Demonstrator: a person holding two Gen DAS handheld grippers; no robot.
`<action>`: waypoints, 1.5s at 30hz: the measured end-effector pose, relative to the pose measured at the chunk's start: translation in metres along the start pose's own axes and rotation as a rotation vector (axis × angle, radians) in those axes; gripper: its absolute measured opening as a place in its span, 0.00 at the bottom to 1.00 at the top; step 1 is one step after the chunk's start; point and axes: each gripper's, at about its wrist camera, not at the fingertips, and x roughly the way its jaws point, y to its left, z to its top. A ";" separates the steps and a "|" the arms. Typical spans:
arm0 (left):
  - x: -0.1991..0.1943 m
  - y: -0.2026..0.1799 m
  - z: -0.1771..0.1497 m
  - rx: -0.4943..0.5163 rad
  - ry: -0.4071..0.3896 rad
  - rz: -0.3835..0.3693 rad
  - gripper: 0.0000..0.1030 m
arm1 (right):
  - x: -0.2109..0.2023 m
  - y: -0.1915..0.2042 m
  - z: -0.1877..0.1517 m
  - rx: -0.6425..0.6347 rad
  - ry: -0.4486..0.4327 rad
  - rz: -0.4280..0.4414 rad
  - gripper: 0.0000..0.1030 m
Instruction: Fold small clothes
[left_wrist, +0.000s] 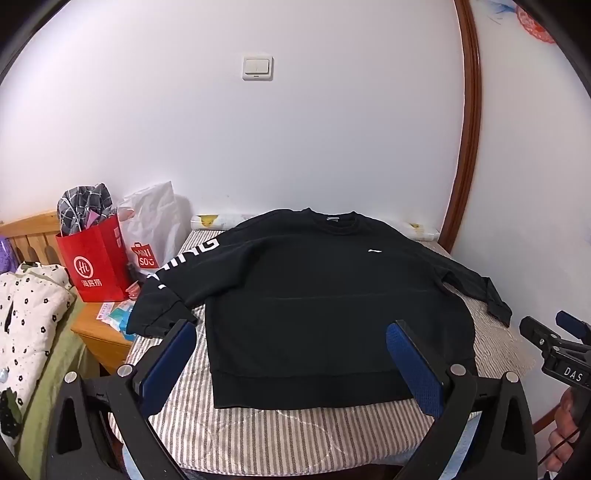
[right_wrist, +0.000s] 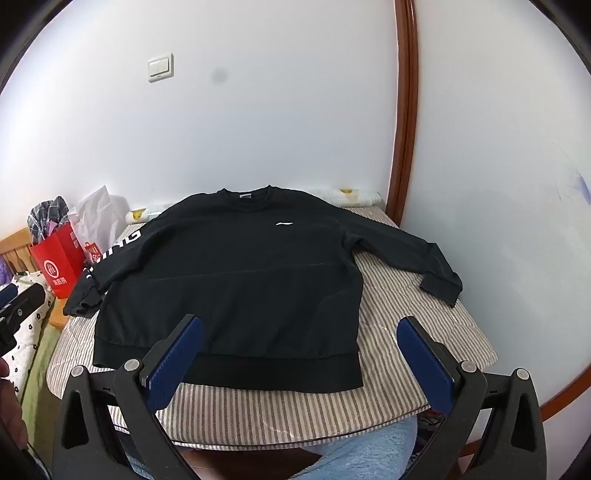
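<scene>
Covering the small worktop (right_wrist: 424, 306) is a padded cloth in thin brown and off-white stripes with a quilted, herringbone look, and spread flat on it, front up, lies the black sweatshirt (right_wrist: 236, 280). Its knit is matte and soft, with a ribbed round collar at the far edge, a wide ribbed hem at the near edge and both long sleeves stretched outward, their cuffs at the cloth's sides. A small white swoosh-like logo (right_wrist: 285, 223) sits on the chest; big white block letters run down the sleeve on the picture's left, where "ING" can be read. A pale tag shows inside the collar, too small to read.

Left of the worktop, a glossy red paper bag (left_wrist: 96, 266) stands on a low wooden cabinet, printed with a white ring around "Hi" and Chinese characters below; checked grey fabric bulges from its top. Behind it a crinkled white bag (left_wrist: 155, 225) carries a red shopping-bag mark reading "MINISO". A square white switch plate (left_wrist: 258, 68) is on the wall.

Above the hem, the left gripper (left_wrist: 291, 362) and right gripper (right_wrist: 299, 354) each hold their blue, fine-textured fingers (right_wrist: 424, 358) spread wide, clasping nothing. "DAS" is printed in white on the right gripper's black body, as the left camera sees it.
</scene>
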 end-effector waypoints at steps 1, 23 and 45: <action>0.000 0.000 0.000 0.001 -0.001 -0.001 1.00 | 0.000 0.000 0.000 -0.002 -0.001 -0.002 1.00; -0.001 0.001 0.001 0.001 0.001 -0.005 1.00 | -0.005 0.002 0.001 -0.002 -0.015 -0.003 1.00; -0.002 0.001 0.000 0.003 -0.001 -0.004 1.00 | -0.009 -0.001 0.002 0.004 -0.023 -0.008 1.00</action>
